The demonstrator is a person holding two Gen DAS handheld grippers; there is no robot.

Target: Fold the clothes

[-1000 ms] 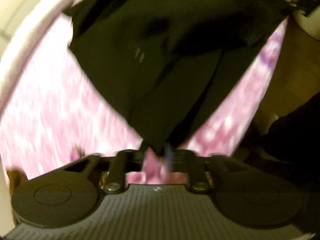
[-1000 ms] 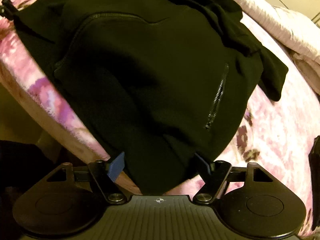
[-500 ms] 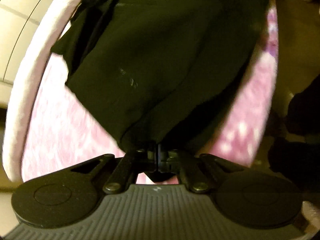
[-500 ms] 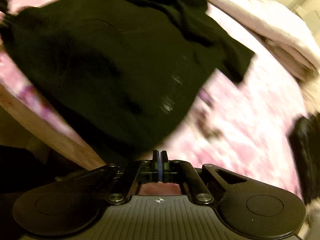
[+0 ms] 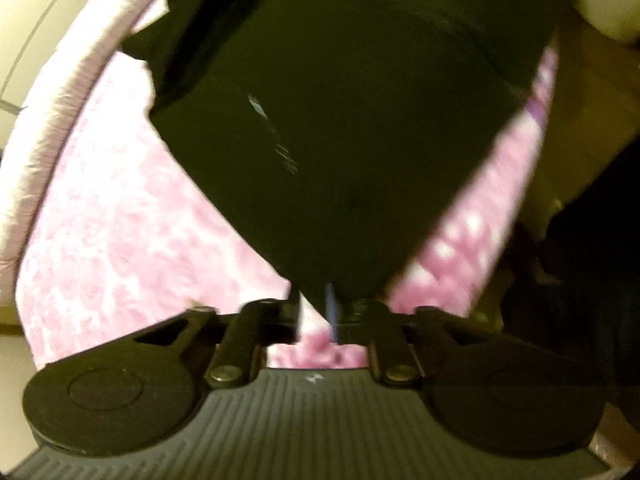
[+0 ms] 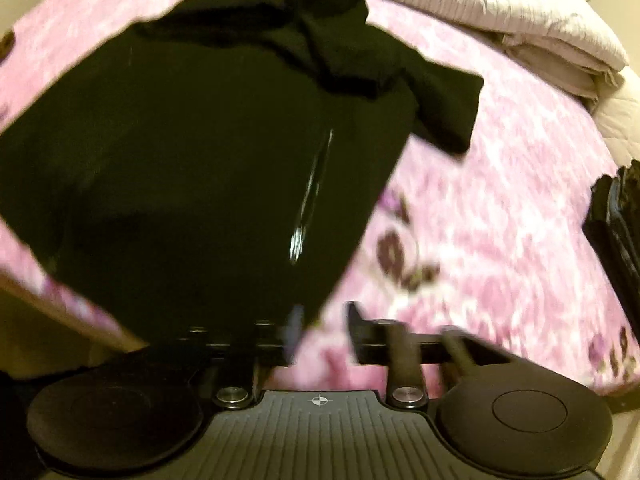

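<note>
Showing, nearest in the left wrist view, the left gripper [image 5: 316, 316] parted a little with the black jacket's [image 5: 352, 128] corner dipping between the tips, grip unclear through blur. Showing in the right wrist view alone the right gripper [image 6: 320, 330] standing apart, holding nothing, the jacket's hem just beside its left finger. Lying farther off, jacket spreading over the pink floral bedspread [image 6: 500, 240], folded pale blanket [image 6: 520, 20] beyond, tiled wall [image 5: 44, 8] behind.

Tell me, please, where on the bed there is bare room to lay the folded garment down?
Bare pink bedspread lies open right of the black jacket, bordered by the folded pale blanket behind and a dark object at far right. In the left wrist view, another strip runs between jacket and blanket edge. The near bed edge is crowded by the jacket.
</note>
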